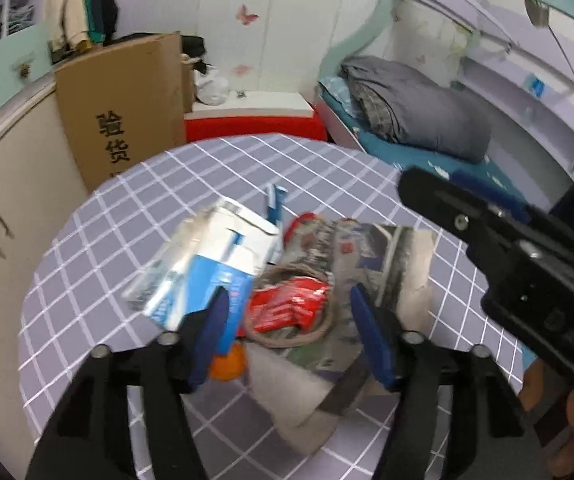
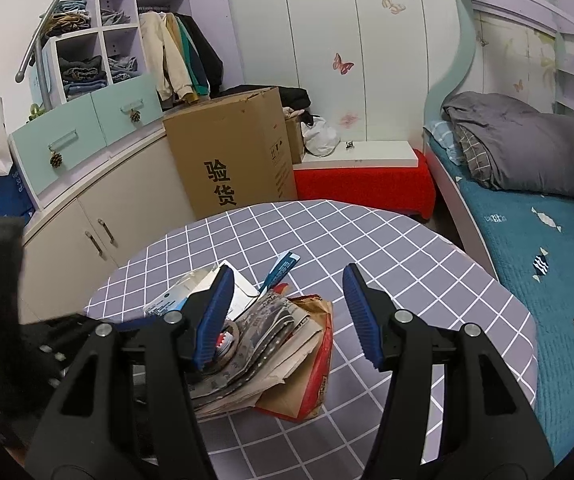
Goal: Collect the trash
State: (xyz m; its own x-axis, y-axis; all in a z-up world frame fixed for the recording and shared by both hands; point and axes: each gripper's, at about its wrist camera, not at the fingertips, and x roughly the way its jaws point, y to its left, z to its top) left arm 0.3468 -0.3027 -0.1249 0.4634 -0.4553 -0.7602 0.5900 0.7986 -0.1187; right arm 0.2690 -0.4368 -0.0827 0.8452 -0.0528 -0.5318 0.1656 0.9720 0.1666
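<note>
Trash pile point(image 1: 295, 280) lies mid-counter point(image 1: 127, 216), cartons and papers heaped | my left tool point(image 1: 287, 336) spread, pads either side of the red wrapper point(image 1: 287, 304), not pressing it | my right tool point(image 2: 287, 316) spread, nothing gripped, left pad just over the pile's edge | box point(image 2: 231, 152) stands behind the counter.

Left wrist view: trash pile point(image 1: 287, 280) motion-blurred, print on blue-white carton point(image 1: 215, 264) unreadable. Orange item point(image 1: 229, 364) mostly hidden behind left finger. Right wrist view: near end of pile point(image 2: 263, 344) covered by a finger point(image 2: 213, 316); tabletop point(image 2: 427, 280) cut off at bottom edge.
</note>
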